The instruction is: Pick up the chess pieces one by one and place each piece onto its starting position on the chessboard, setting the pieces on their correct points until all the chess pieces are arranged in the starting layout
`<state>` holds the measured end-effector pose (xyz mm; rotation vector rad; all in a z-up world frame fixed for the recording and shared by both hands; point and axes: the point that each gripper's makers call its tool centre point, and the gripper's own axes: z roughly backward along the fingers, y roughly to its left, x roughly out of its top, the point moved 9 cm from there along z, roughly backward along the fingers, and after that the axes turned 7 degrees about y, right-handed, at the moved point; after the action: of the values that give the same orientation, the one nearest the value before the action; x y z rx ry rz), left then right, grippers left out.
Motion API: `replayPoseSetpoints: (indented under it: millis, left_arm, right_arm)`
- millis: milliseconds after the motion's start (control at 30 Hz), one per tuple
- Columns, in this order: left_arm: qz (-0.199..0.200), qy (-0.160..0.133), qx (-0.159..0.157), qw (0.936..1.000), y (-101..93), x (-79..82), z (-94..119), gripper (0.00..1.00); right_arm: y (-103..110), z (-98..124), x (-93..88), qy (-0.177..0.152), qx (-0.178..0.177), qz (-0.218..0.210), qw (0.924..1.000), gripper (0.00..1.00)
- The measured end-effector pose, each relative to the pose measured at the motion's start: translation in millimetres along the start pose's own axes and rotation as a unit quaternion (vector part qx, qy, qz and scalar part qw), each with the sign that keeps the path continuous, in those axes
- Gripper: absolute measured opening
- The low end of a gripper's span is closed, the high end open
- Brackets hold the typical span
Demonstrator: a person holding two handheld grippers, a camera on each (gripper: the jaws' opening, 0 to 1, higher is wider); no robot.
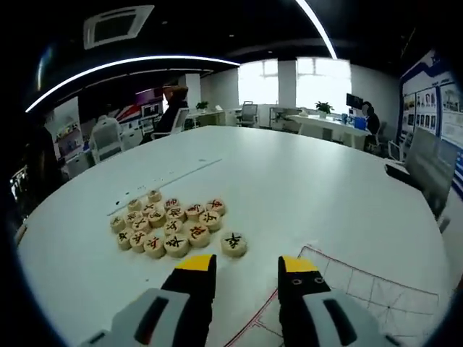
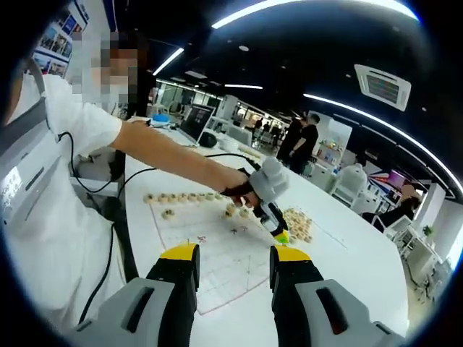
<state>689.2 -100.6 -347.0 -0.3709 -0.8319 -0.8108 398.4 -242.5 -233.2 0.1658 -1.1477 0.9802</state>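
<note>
Ahead of my left gripper (image 1: 247, 266), jaws parted and empty: lone chess piece (image 1: 234, 243) lies nearest, just beyond and between the tips; pile of chess pieces (image 1: 165, 223) further left on the counter (image 1: 289, 181). Chessboard (image 1: 347, 289) right. Right gripper (image 2: 235, 254) open, empty, further off.

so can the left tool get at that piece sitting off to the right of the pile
Probably yes. The left tool is open and empty, and the lone piece lies just ahead of its jaws on bare table, slightly apart from the pile, with nothing between.
</note>
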Motion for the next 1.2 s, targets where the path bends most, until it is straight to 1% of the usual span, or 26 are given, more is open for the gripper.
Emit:
replayPoseSetpoints:
  millis: [100, 167, 233, 267, 300, 333, 367, 400, 500, 633, 700, 733, 833, 933, 1000, 1133, 1200]
  left_arm:
    - [0.016, 0.002, 0.000, 0.9999, 2.1, 1.8, -9.2, 0.35]
    - [0.014, 0.005, 0.008, 0.9999, 2.9, 1.6, -13.3, 0.34]
    - [0.013, 0.009, 0.004, 0.9999, 3.9, 1.6, -16.8, 0.32]
    - [0.030, 0.003, -0.002, 0.9995, 3.6, 2.7, -17.9, 0.31]
    - [0.034, 0.002, 0.000, 0.9994, 5.0, 3.5, -18.7, 0.30]
    - [0.035, 0.000, 0.003, 0.9994, 5.4, 3.8, -19.4, 0.24]
    - [0.031, 0.001, 0.014, 0.9994, 6.6, 3.4, -20.0, 0.20]
    - [0.031, -0.001, 0.009, 0.9995, 4.8, 3.3, -21.0, 0.20]
    - [0.036, -0.001, 0.009, 0.9993, 4.5, 2.8, -19.8, 0.20]
    - [0.040, -0.006, 0.007, 0.9992, 5.1, 5.4, -8.6, 0.20]
    - [0.030, -0.011, 0.003, 0.9995, 3.8, 8.3, 3.8, 0.20]
    - [0.024, -0.014, -0.001, 0.9996, 2.2, 9.1, 13.4, 0.20]
    - [0.013, -0.018, -0.010, 0.9997, -1.9, 8.4, 31.5, 0.20]
    - [0.019, -0.014, -0.025, 0.9994, -6.9, 3.4, 49.5, 0.20]
    - [-0.009, -0.012, -0.034, 0.9993, -13.0, -0.6, 63.2, 0.20]
    - [-0.043, -0.020, -0.046, 0.9978, -25.4, -16.0, 94.7, 0.20]
    - [-0.043, -0.025, -0.051, 0.9975, -28.2, -27.0, 110.8, 0.20]
  right_arm:
    - [-1.1, 1.7, -0.4, -0.001, -0.003, -0.001, 1.0000, 0.40]
    - [-2.0, 2.1, -0.8, -0.002, -0.005, -0.003, 1.0000, 0.40]
    - [-2.0, 2.1, -0.8, -0.002, -0.006, -0.003, 1.0000, 0.40]
    - [-1.7, 1.9, -0.6, -0.002, -0.005, -0.003, 1.0000, 0.40]
    - [-1.3, 1.6, -0.3, -0.002, -0.004, -0.002, 1.0000, 0.40]
    - [-0.8, 1.0, 0.1, -0.001, -0.002, -0.001, 1.0000, 0.40]
    - [-0.5, 0.5, 0.3, -0.001, -0.001, 0.000, 1.0000, 0.40]
    - [-0.4, 0.2, 0.3, -0.001, -0.001, 0.000, 1.0000, 0.40]
    - [-0.1, -0.8, 0.3, 0.000, 0.000, 0.000, 1.0000, 0.40]
    - [-0.6, -0.5, 0.2, -0.001, -0.001, -0.001, 1.0000, 0.40]
    - [-0.7, -0.8, -0.2, 0.000, 0.000, -0.001, 1.0000, 0.40]
    - [-0.7, -1.1, -0.3, 0.001, 0.000, -0.001, 1.0000, 0.40]
    - [-0.5, -2.4, 0.2, 0.001, 0.001, -0.001, 1.0000, 0.40]
    - [0.6, -4.3, 1.1, 0.002, 0.003, 0.000, 1.0000, 0.40]
    - [2.1, -5.3, 1.6, 0.004, 0.005, 0.002, 1.0000, 0.40]
    - [2.4, -6.3, 1.4, 0.006, 0.006, 0.002, 1.0000, 0.40]
    - [1.1, -6.0, 1.4, 0.004, 0.004, -0.001, 1.0000, 0.40]
